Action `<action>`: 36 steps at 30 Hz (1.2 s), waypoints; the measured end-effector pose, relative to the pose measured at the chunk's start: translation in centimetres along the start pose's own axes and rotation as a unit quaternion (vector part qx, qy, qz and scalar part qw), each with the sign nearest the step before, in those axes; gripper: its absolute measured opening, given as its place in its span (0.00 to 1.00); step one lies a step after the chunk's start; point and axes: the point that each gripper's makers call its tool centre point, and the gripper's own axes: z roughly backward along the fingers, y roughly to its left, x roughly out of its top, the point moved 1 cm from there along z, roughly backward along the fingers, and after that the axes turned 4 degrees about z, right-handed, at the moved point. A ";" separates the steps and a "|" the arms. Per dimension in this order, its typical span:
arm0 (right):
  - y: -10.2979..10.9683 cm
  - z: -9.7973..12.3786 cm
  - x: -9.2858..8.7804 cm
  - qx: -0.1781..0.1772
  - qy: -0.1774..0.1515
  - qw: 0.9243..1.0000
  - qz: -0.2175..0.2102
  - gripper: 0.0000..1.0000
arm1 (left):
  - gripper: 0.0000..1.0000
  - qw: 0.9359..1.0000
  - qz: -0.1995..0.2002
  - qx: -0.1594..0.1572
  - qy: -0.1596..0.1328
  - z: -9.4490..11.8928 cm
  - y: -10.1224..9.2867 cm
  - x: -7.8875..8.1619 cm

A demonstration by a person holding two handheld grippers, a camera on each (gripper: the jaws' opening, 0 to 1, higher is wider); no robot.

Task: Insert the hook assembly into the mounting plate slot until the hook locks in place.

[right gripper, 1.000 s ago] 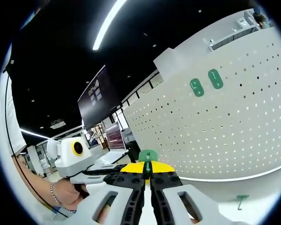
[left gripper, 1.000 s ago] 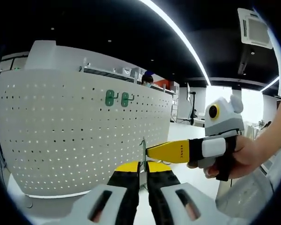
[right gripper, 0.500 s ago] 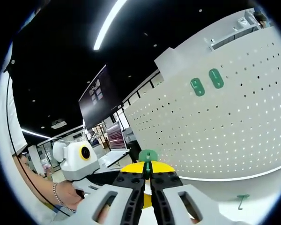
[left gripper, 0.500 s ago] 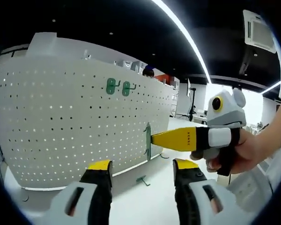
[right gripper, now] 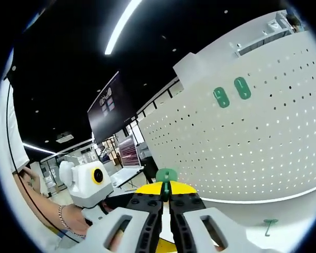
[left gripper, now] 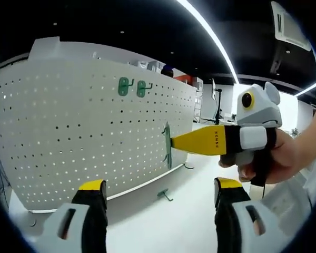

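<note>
Now, left claw (left gripper: 157, 191): jaws wide apart, nothing between them, yellow tips low in left gripper view. Ahead of it and up to the right, right claw (left gripper: 171, 143) comes in held by a hand (left gripper: 276, 161), its yellow jaws pinched on a green hook assembly (left gripper: 167, 145), which sits edge-on just in front of the white pegboard mounting plate (left gripper: 68, 126); touching or not, can't tell. Two more green hooks (left gripper: 132, 87) already hang on the plate, up and left of the held one. A loose green hook (left gripper: 164, 195) lies on the white surface (left gripper: 168, 221) between left claw's jaws, further out, near the plate's foot.

Right gripper view: right claw (right gripper: 166, 194) clamped tight on hook assembly (right gripper: 166, 176), green tab poking up past the jaw tips. Plate (right gripper: 263, 142) is to the right w/ the two hung hooks (right gripper: 231, 93). Left claw's body (right gripper: 89, 182) sits to the lower left.
</note>
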 end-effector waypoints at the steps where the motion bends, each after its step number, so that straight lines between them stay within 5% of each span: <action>1: 0.2 0.0 0.0 0.000 0.006 1.000 0.022 0.00 | 0.86 1.000 -0.001 0.001 0.001 0.0 0.0 -0.1; 9: -0.2 0.0 0.4 -0.052 0.041 0.982 0.176 0.00 | 0.85 1.000 -0.005 0.003 0.006 0.0 0.1 -0.4; 19: -1.2 -0.2 1.1 -0.061 0.031 0.986 0.151 0.00 | 0.84 1.000 -0.001 0.008 0.007 0.2 0.3 -0.5; 36: -8.0 0.3 5.6 -0.139 -0.008 0.983 0.116 0.00 | 0.83 1.000 0.000 0.012 0.028 1.1 1.1 -2.8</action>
